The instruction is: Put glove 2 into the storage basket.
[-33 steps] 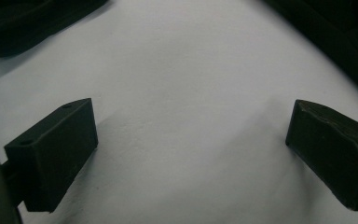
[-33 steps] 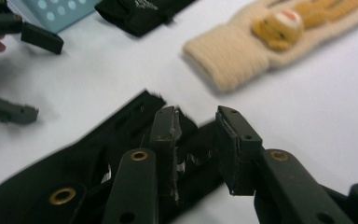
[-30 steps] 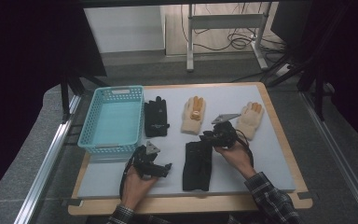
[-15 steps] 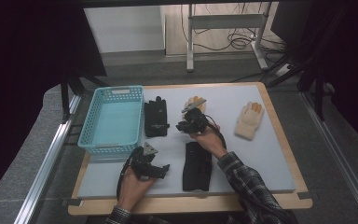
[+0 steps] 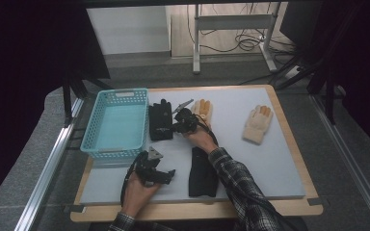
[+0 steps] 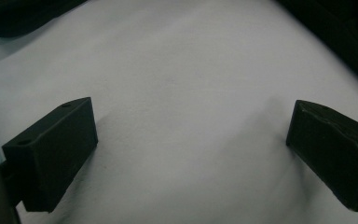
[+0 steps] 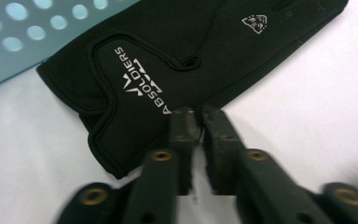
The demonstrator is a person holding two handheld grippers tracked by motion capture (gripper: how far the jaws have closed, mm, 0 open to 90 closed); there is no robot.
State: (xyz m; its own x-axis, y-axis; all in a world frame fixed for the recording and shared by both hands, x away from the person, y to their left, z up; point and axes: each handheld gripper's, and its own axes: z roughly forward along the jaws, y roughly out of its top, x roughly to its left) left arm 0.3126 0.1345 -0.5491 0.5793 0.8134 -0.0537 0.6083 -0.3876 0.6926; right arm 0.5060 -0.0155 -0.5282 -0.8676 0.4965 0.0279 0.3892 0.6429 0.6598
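Gloves lie spread over the table [image 5: 270, 159], and my right gripper [image 5: 180, 124] is over the black glove [image 5: 160, 120] that rests just beside the right wall of the blue basket [image 5: 115, 122], near the far left part of the table. In the right gripper view this black glove [image 7: 168, 60] shows a white printed word on its cuff, and the jaws of the right gripper [image 7: 199, 122] are pressed together, with only a thin slit between them. Their tips are at the edge of the glove, near the cuff. I cannot tell if a small fold of cloth is caught between them; they look closed on nothing.

My left gripper [image 5: 156, 168] rests low near the front left part of the table, held in the left hand [image 5: 137, 190]. In the left gripper view its jaws are wide apart, and between them I see only the bare white surface [image 6: 182, 116]. This gripper holds nothing.

A second black glove [image 5: 201, 168] lies flat near the front edge, partly under the sleeve of my right arm. One tan glove [image 5: 203, 109] is just behind the right gripper, toward the far edge, and another tan glove [image 5: 257, 123] lies well apart, toward the right edge. The basket stands at the far left corner, and its inside looks empty.
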